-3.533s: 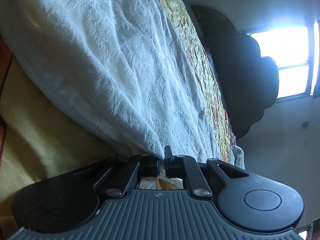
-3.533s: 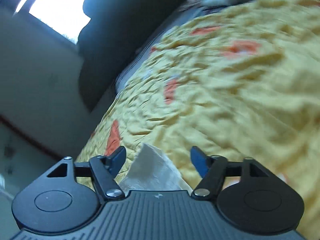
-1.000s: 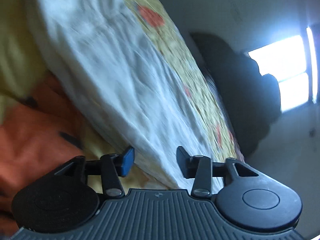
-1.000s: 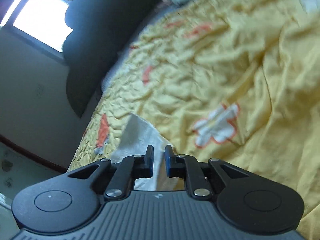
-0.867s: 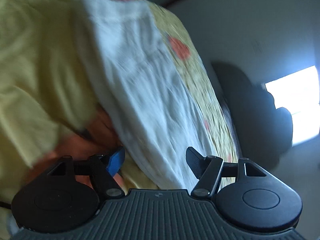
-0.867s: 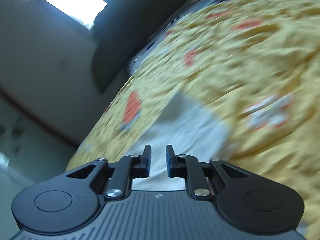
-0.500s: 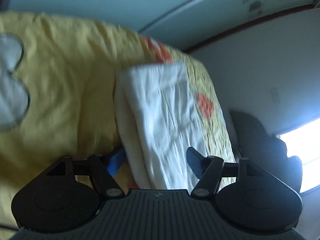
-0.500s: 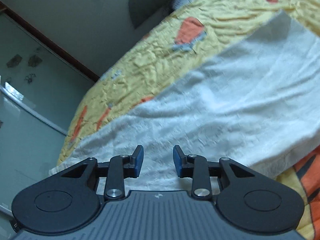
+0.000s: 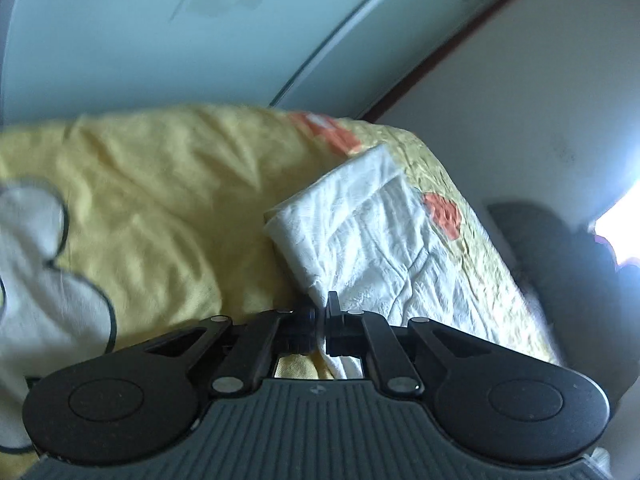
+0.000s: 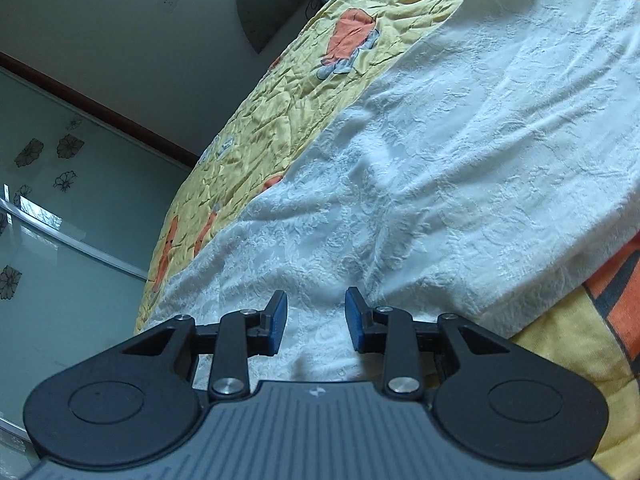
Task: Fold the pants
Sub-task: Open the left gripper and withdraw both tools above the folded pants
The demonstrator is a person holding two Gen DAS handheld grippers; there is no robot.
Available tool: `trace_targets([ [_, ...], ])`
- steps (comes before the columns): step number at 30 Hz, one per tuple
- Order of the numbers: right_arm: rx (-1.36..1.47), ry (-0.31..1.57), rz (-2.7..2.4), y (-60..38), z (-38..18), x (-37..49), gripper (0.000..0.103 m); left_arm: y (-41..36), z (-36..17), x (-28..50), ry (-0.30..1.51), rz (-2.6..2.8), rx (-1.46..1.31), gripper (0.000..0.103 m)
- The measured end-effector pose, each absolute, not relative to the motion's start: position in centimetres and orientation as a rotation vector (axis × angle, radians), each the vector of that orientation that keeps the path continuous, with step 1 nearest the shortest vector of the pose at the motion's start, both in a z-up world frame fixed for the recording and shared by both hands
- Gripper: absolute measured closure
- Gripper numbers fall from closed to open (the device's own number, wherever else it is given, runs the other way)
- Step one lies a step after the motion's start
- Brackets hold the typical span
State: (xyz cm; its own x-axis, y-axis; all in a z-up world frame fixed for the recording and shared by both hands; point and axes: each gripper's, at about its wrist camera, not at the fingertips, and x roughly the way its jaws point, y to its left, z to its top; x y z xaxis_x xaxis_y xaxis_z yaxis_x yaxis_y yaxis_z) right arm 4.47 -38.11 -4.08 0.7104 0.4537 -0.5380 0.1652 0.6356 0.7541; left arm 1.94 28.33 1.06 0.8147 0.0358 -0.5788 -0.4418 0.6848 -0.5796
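Gripping a near corner of the folded white pants (image 9: 372, 236), the left claw (image 9: 322, 316) had just snapped closed, cloth pinched between its pads. The pants lay on the yellow bedspread (image 9: 160, 200) of a bed, a white cartoon patch (image 9: 36, 264) on it at far left. The right claw (image 10: 315, 320) stood parted, pads clear of the pants (image 10: 440, 168) spread beneath and beyond it. An orange-striped cloth (image 10: 616, 292) lay at right.

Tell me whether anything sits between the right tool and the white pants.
Nothing visible does. The right tool is open directly over the white pants, which lie on the yellow bedspread. The left tool already pinches their edge.
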Motion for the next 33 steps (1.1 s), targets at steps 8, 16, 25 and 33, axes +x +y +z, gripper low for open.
trace_targets([
  [8,0.899,0.779,0.176,-37.7,-1.2,1.3,0.04,25.2,6.8,-2.5,0.441,0.337,-0.585,0.048],
  [16,0.684,0.757,0.307,-32.3,2.0,6.4,0.037,10.4,8.1,3.6,0.433,-0.018,-0.142,0.026],
  [25,0.428,0.934,0.297,-27.4,-0.3,19.1,0.039,2.4,0.0,8.4,0.696,-0.183,0.095,0.022],
  [33,0.436,0.85,0.248,-28.9,-0.4,17.8,0.039,2.8,-0.4,8.1,0.702,-0.197,0.088,0.015],
])
